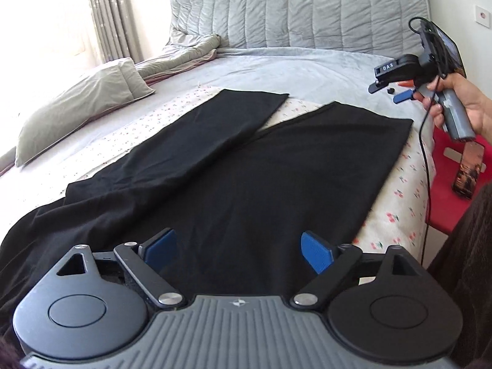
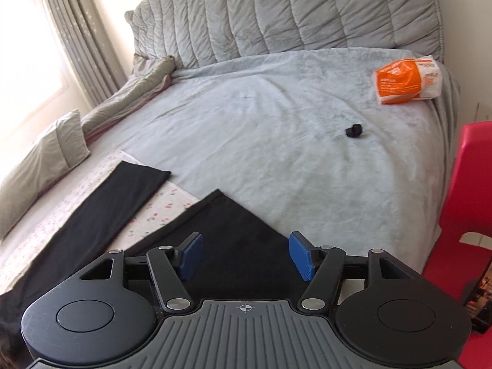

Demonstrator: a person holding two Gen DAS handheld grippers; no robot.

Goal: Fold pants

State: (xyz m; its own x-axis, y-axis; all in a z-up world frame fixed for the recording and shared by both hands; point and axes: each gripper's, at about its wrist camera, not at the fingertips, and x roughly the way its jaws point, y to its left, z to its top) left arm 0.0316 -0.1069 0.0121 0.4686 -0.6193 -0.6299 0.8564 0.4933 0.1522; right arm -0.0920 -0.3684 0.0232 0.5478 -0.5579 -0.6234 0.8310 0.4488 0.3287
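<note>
Pants: black pants (image 1: 215,166) lie spread flat on the bed, both legs stretched away toward the headboard and parted in a narrow V, the waist end nearest the left camera.
Left leg: its hem (image 1: 255,98) rests on the cherry-print sheet, clear of the other leg.
Right leg: wider in view, its hem (image 1: 372,115) runs close to the bed's right edge; in the right wrist view its corner (image 2: 220,195) touches the grey blanket.
Left gripper: the left gripper (image 1: 240,250) hangs just above the pants near the waist, blue pads spread wide, nothing between them.
Right gripper: the right gripper (image 2: 246,253) hovers over the right leg's hem end, pads apart and empty; the left view shows it held in a hand (image 1: 467,107) beyond the bed's right edge, with a cable hanging down.
Sheet: a white cherry-print sheet (image 1: 396,190) lies under the pants.
Blanket: a pale grey blanket (image 2: 261,117) covers the rest of the bed up to the quilted headboard (image 2: 307,9).
Pillow: a grey-green pillow (image 1: 77,101) sits at the left side, a rolled quilt (image 1: 187,52) behind it.
Small items: a small black object (image 2: 354,130) lies on the blanket, and an orange-and-white packet (image 2: 406,80) near the far right corner.
Beside the bed: a red stool (image 2: 464,203) stands on the right; curtains (image 1: 110,15) hang on the left.
</note>
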